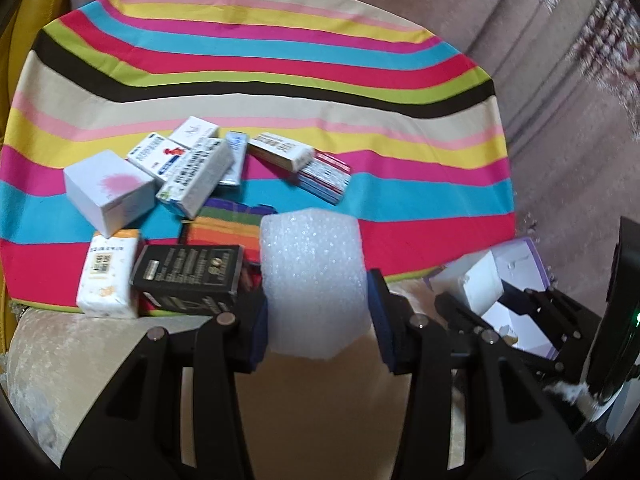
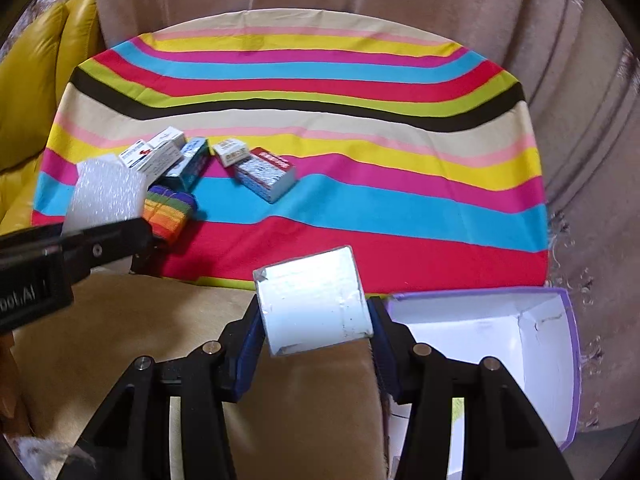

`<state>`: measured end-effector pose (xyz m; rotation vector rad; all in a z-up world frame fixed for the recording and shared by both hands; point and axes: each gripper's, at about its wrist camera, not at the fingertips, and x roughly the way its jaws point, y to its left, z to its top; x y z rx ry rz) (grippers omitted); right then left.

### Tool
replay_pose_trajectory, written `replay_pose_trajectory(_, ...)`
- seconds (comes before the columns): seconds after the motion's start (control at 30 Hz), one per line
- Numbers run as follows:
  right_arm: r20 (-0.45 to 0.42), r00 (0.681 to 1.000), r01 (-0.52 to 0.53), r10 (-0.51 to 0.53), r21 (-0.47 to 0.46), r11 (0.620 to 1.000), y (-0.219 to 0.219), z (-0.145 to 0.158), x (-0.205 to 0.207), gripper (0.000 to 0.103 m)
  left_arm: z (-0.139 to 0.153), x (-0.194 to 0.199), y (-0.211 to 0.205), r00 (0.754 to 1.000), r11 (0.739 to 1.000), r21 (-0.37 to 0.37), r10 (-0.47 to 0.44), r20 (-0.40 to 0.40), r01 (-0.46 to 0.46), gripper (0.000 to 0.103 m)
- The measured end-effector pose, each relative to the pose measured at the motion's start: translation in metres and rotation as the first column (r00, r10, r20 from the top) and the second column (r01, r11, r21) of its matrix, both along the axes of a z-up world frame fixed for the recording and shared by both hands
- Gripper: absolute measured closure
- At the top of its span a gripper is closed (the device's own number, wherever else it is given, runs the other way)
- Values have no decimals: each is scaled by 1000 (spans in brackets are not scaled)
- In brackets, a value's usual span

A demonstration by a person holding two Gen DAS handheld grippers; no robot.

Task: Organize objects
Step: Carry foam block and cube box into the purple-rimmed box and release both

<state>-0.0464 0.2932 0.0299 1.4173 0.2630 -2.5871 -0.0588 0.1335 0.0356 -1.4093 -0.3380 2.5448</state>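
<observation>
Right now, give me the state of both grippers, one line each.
Left gripper: closed on the white foam block.
Right gripper: closed on the small white box, beside the open purple-edged box.

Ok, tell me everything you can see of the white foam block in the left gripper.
The white foam block looks like soft, bubbly packing foam, chunky and roughly rectangular with rounded, uneven edges. The left gripper clamps its lower part between blue pads, one on each side. It stands roughly upright, lifted above the striped cloth near its front edge, touching nothing else visible.
</observation>
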Motion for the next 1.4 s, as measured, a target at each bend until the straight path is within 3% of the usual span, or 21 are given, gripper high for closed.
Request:
replay_pose_trajectory(0.47, 3, 990, 141, -141, -12, 990, 60, -3, 20, 52, -3, 1, 62, 989, 986, -75, -148, 28, 150, 55)
replay_pose_trajectory(0.87, -7, 962, 271, -271, -9, 962, 114, -4, 32, 52, -9, -1, 134, 947, 938, -134, -314, 60, 320, 55)
replay_pose_trajectory(1.4, -69, 890, 455, -451, 63, 888, 182, -3, 43, 52, -16, -7, 202, 886, 883, -80, -456, 81, 462, 55)
